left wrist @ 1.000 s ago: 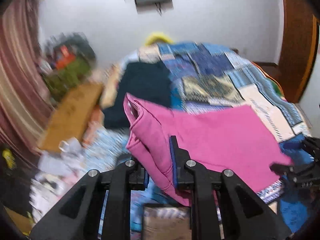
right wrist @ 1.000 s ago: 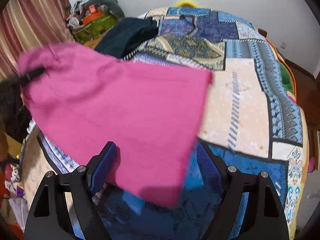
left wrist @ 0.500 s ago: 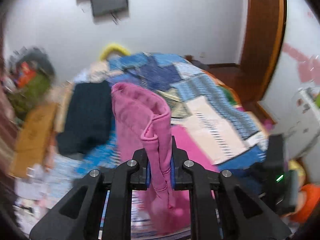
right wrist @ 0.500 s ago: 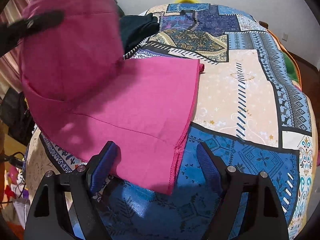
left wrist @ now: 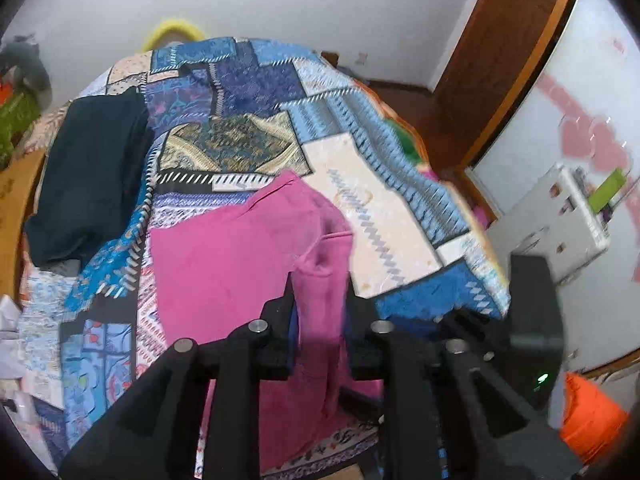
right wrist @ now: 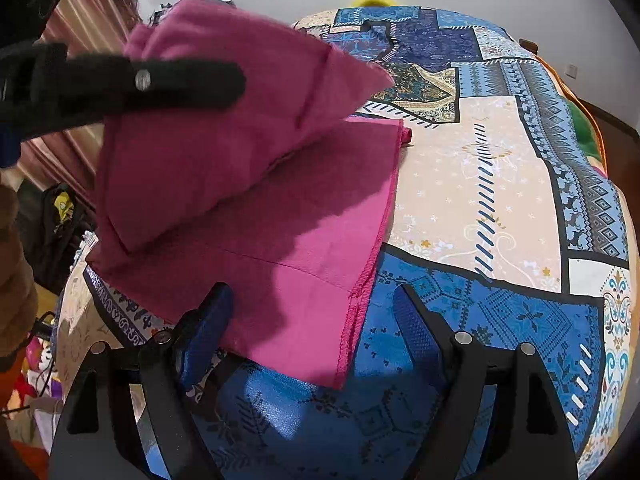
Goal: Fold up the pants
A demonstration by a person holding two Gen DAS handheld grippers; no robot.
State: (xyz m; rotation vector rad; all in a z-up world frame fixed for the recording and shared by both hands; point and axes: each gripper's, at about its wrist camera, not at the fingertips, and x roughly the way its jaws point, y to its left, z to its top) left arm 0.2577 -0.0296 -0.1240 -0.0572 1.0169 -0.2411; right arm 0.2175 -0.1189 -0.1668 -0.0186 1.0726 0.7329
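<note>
The pink pants (left wrist: 224, 256) lie on the patchwork bed cover (left wrist: 360, 208). My left gripper (left wrist: 320, 300) is shut on one end of the pants and holds it lifted over the part lying flat. In the right wrist view the lifted end (right wrist: 224, 92) hangs in the left gripper's fingers (right wrist: 172, 80) above the flat part (right wrist: 312, 240). My right gripper (right wrist: 308, 312) is open and empty, just above the pants' hem edge near the bed's front.
A dark garment (left wrist: 88, 168) lies on the bed's far left. A wooden door (left wrist: 508, 64) and white shelf unit (left wrist: 560, 216) stand at the right. A striped curtain (right wrist: 80, 40) and floor clutter (right wrist: 52, 224) are left of the bed.
My left gripper has carried the held end of the pants up and across to the right, over the flat part. My right gripper has stayed open and almost still.
</note>
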